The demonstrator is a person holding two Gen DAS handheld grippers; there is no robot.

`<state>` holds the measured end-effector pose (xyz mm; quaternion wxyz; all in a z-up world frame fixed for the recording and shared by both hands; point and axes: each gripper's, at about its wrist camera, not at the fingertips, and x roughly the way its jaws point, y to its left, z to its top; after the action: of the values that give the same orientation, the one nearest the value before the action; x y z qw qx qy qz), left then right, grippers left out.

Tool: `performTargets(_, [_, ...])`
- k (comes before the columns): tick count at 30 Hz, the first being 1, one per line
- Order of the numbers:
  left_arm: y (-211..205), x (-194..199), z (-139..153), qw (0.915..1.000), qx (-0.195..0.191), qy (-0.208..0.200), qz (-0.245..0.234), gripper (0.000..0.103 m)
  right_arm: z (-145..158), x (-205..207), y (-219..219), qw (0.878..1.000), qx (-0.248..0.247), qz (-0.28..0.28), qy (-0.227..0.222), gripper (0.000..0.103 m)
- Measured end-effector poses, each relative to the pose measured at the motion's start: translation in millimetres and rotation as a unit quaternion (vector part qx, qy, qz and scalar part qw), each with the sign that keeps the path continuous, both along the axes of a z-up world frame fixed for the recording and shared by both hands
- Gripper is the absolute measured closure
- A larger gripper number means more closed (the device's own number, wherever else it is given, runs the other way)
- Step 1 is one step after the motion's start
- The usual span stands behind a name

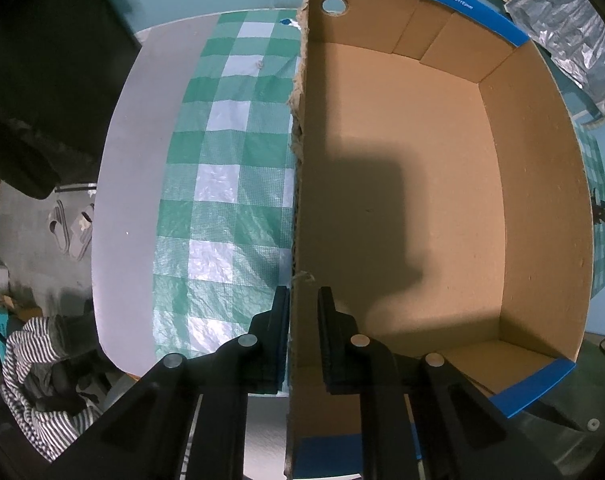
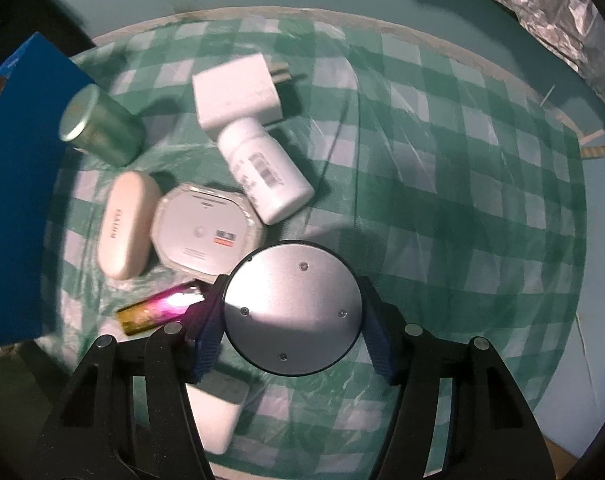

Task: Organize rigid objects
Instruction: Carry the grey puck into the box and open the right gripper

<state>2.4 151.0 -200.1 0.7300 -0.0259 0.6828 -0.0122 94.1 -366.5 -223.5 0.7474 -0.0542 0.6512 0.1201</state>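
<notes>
Left gripper: clamped on box side wall, one finger inside, one outside.
Box: open top, nothing inside, sits on checked cloth.
Right gripper: grasping round grey disc, pads on both sides.
Cloth: tin, charger, bottle, case, octagonal box, battery lie left of disc.

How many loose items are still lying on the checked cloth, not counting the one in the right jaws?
7: green tin, charger, white bottle, oval case, octagonal box, battery, white block partly hidden.
</notes>
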Motion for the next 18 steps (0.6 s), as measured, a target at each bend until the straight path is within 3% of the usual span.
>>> performTargets(8, [-2,2,-4,0.9999,0.003,0.005,-0.011,0.09,36,6,21,0.999,0.02,0.032,-0.008,0.041])
performTargets(18, [-5,0,-2,0.9999,0.003,0.0,-0.014,0.09,64,14,87,0.996,0.025,0.088,-0.02,0.041])
